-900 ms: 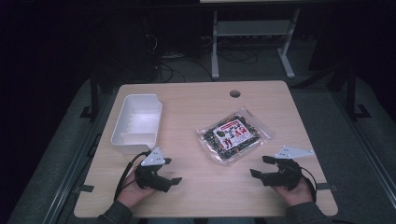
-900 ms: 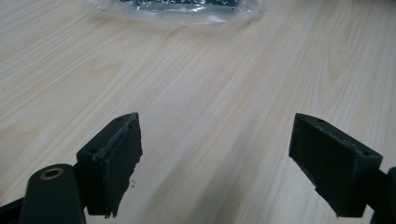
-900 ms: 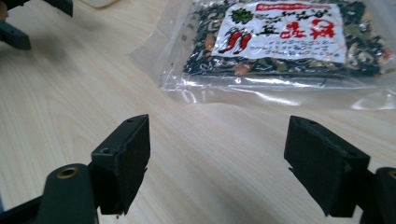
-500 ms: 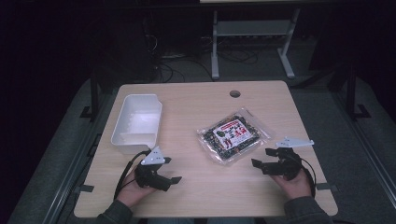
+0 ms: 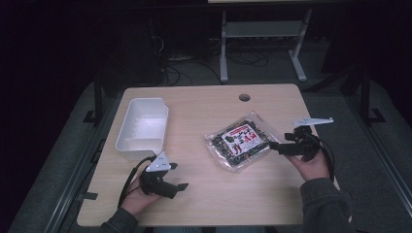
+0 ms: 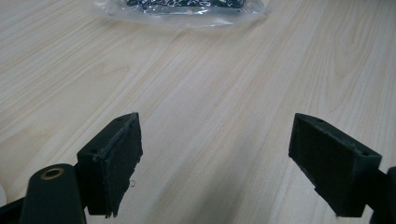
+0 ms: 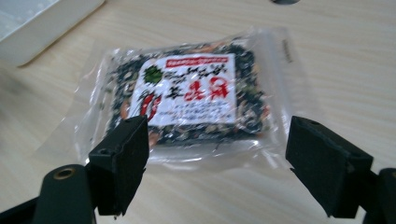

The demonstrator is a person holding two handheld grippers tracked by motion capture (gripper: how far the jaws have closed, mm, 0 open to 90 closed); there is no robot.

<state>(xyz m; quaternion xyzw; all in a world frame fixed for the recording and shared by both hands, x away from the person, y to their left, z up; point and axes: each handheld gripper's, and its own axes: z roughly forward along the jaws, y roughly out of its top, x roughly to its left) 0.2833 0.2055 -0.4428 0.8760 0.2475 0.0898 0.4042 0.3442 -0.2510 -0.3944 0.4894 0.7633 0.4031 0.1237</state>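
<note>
A clear plastic packet [image 5: 238, 141] with dark contents and a white and red label lies flat in the middle of the wooden table [image 5: 204, 208]. My right gripper [image 5: 279, 143] hovers just off the packet's right edge, pointing at it. In the right gripper view the packet [image 7: 187, 93] lies just ahead of my right gripper [image 7: 217, 144], whose jaws stand wide apart and hold nothing. My left gripper [image 5: 179, 177] rests near the table's front left, open and empty. In the left gripper view my left gripper [image 6: 217, 140] faces bare wood, with the packet's edge [image 6: 182, 9] far ahead.
A white rectangular tray [image 5: 143, 126] stands at the table's left, its corner [image 7: 37, 23] also seen in the right gripper view. A round cable hole [image 5: 244, 97] sits near the table's far edge. Metal stand legs and cables lie on the dark floor beyond.
My right hand has lifted its gripper from the front right of the table and carried it forward to the packet's right edge. The left hand has stayed put.
</note>
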